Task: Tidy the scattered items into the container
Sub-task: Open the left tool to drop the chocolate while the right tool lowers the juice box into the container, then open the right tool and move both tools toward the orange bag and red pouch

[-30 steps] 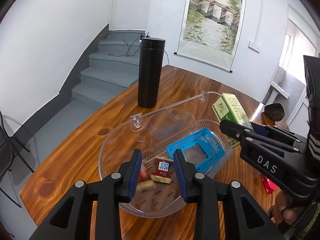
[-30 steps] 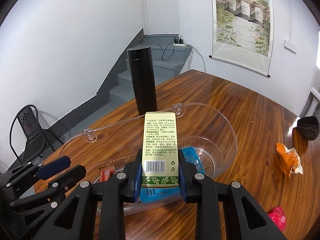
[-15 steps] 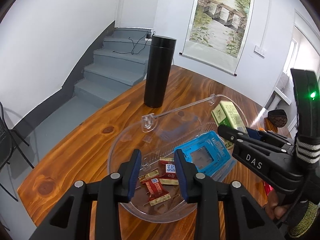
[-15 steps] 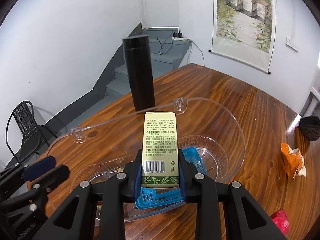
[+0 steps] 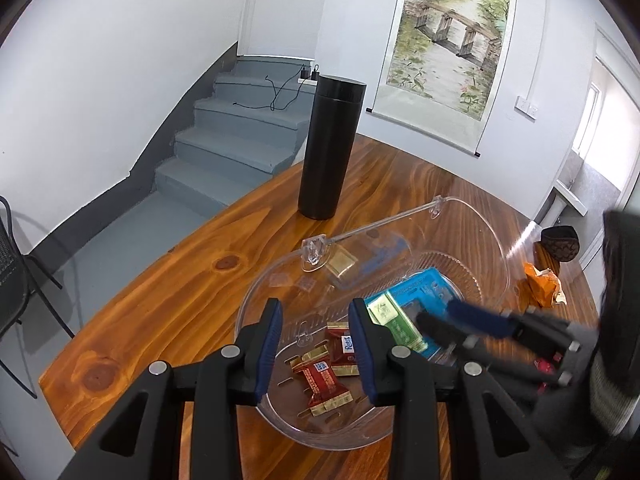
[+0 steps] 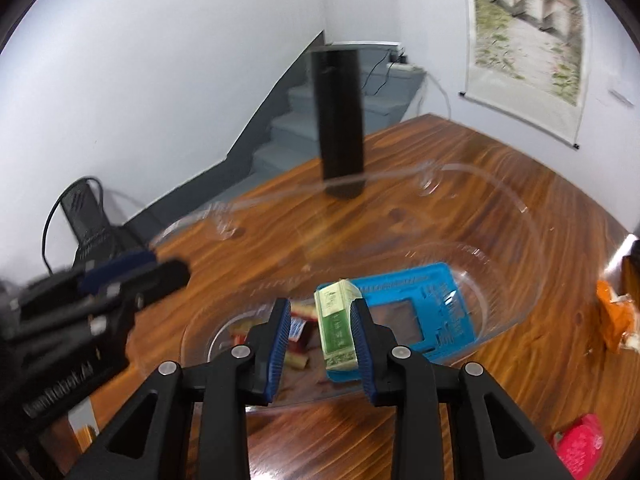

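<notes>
Grippers: two, one per hand, both over the open container.
Left gripper (image 5: 315, 320): jaws apart with nothing between them; it hangs above the near half of the container.
Right gripper (image 6: 319, 308): jaws look released. The green box sits between them against the right-hand pad, with a clear gap on its left side. The right wrist view is blurred.
Green box (image 6: 336, 328): one, inside the container, lying partly on the blue tray, centre of frame.
Container (image 5: 248, 300): one, clear plastic, lower middle of the left wrist view. Its hinged lid (image 5: 480, 240) stands open behind it.
Blue tray (image 5: 436, 284): one, in the right part of the container.
Sweets (image 5: 324, 380): about three in red and gold wrappers, on the container floor between the left gripper's fingers; the exact count is hard to tell.
Loose items on the table (image 5: 180, 280): two, an orange wrapper (image 5: 538, 288) at the right edge and a red packet (image 6: 580, 440) at lower right, both outside the container.
Flask (image 5: 330, 148): one, black, upright, beyond the container.
Pouch (image 5: 560, 242): one, dark, far right.
Scroll painting (image 5: 448, 32): one, on the wall at upper right.
</notes>
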### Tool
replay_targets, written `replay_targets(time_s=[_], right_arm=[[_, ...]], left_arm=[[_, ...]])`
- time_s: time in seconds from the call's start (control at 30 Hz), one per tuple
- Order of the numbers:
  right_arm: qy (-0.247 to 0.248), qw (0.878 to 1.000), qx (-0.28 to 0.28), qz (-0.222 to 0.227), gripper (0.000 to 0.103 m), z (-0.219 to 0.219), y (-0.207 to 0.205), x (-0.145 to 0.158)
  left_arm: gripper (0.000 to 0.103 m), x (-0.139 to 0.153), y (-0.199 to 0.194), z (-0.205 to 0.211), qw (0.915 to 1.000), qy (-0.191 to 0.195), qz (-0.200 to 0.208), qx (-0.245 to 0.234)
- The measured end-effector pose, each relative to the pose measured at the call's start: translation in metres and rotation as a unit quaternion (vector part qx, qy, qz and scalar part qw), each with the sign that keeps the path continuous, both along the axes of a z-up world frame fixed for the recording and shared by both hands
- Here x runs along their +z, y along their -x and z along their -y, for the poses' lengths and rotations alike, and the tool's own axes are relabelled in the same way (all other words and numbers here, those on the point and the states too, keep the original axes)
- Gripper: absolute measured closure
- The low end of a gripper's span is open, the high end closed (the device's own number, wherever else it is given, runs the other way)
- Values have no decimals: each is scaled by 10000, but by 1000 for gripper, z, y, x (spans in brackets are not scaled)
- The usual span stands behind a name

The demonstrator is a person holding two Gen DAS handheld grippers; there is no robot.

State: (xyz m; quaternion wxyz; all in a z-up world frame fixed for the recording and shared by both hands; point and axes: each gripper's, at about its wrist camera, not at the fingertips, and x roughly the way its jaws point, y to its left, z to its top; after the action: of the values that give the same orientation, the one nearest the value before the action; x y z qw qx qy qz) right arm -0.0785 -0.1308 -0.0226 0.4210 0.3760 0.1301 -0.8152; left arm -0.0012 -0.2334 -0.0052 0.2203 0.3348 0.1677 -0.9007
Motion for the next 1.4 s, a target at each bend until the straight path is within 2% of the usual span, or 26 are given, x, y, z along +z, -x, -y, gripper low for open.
replay_targets(time_s=[0.27,0.53,0.83,1.1,1.4], right_arm=[[328,9987,-390,2,72,-29,-2,13],[345,9945,-984,-87,72,-74,-1,16],[323,9831,-1800,-61,71,-139,4,11],[260,9640,-2645,-6,71,-211,3,2],[24,9366,-3503,117,71,-291,11,-15]], left_arm=[[68,3,1,-12,9998,73,-16,-164],[67,5,14,-43,9982,105,-35,-582],[64,5,31,-91,9926,127,-36,-1207],[64,-1,49,-148,9803,100,34,-1973],[63,-23,74,-203,9598,-77,310,-2787]])
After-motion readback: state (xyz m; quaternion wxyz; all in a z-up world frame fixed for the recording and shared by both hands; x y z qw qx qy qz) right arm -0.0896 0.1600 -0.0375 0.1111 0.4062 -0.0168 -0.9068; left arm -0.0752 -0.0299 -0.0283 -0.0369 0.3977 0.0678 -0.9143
